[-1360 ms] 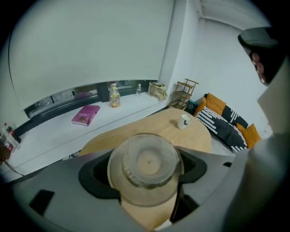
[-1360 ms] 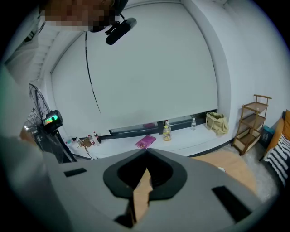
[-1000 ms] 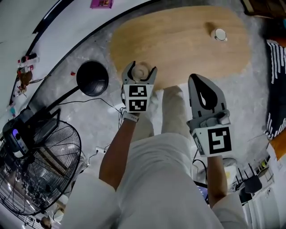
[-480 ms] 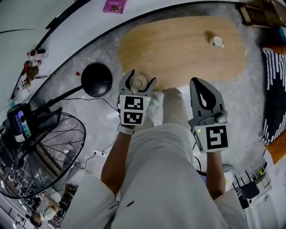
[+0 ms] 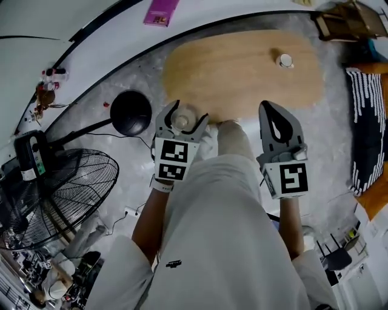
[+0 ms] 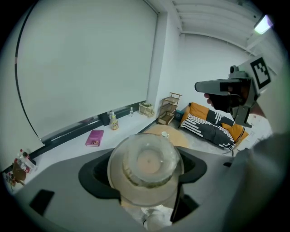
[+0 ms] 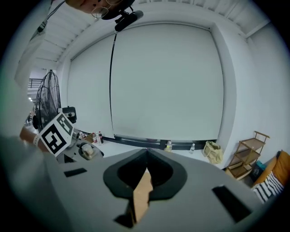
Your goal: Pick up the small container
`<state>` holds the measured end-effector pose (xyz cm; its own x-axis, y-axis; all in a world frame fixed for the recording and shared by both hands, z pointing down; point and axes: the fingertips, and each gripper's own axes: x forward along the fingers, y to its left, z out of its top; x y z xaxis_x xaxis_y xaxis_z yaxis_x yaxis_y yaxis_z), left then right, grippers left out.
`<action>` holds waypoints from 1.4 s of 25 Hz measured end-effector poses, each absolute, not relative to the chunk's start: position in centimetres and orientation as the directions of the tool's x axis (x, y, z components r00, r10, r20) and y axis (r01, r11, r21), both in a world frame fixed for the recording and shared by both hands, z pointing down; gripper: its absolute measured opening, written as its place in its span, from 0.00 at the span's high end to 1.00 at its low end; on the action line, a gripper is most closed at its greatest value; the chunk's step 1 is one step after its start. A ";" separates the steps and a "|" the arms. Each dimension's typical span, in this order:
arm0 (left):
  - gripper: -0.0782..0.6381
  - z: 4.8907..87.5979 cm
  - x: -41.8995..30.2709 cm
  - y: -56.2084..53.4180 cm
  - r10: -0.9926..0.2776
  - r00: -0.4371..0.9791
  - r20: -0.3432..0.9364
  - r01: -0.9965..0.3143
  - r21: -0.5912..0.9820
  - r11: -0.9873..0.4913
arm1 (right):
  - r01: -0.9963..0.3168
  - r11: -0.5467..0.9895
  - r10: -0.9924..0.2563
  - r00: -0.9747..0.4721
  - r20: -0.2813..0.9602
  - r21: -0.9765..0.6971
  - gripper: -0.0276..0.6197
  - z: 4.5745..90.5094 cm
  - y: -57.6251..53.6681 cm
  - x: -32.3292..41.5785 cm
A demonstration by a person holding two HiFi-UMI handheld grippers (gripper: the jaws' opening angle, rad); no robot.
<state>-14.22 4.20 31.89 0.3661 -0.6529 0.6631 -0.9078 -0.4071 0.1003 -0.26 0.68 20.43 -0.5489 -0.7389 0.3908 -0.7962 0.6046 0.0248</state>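
Left gripper (image 5: 182,116): jaws partly apart and clamped on the small container (image 6: 146,165), one jaw against each side. The container is round and clear-walled with a pale inside. In the left gripper view it is seen end-on and fills the gap between the jaws.

In the head view the container lies over the near edge of the oval wooden table (image 5: 242,66). Cannot tell from that view whether it touches the top.

Right gripper (image 5: 271,110): jaws together, tips meeting, nothing between them. It is held beside the left gripper, apart from the container.

Further out:
- small white object (image 5: 284,60) on the far right of the table, well apart from both grippers
- black round base (image 5: 130,112) on the floor, just left of the left gripper
- fan (image 5: 57,194) beyond the base
- pink book (image 5: 160,11) on the white ledge (image 5: 91,54) past the table
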 end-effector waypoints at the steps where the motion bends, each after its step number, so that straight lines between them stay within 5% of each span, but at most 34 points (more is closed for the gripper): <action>1: 0.41 31.3 -14.4 4.5 -0.652 0.372 0.661 -0.905 0.103 -0.412 | -0.797 0.603 -0.744 -0.546 0.386 0.033 0.95 20.0 0.8 -0.3; 35: 0.41 18.6 -17.4 7.7 -0.734 0.427 0.529 -0.879 0.053 -0.474 | -0.791 0.608 -0.773 -0.574 0.270 0.061 0.95 14.0 3.5 -1.4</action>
<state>-17.40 7.67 18.56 0.4272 -0.7336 0.5286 -0.8791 -0.4738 0.0529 -1.39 3.46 13.95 -0.5738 -0.7733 0.2697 -0.7913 0.6084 0.0610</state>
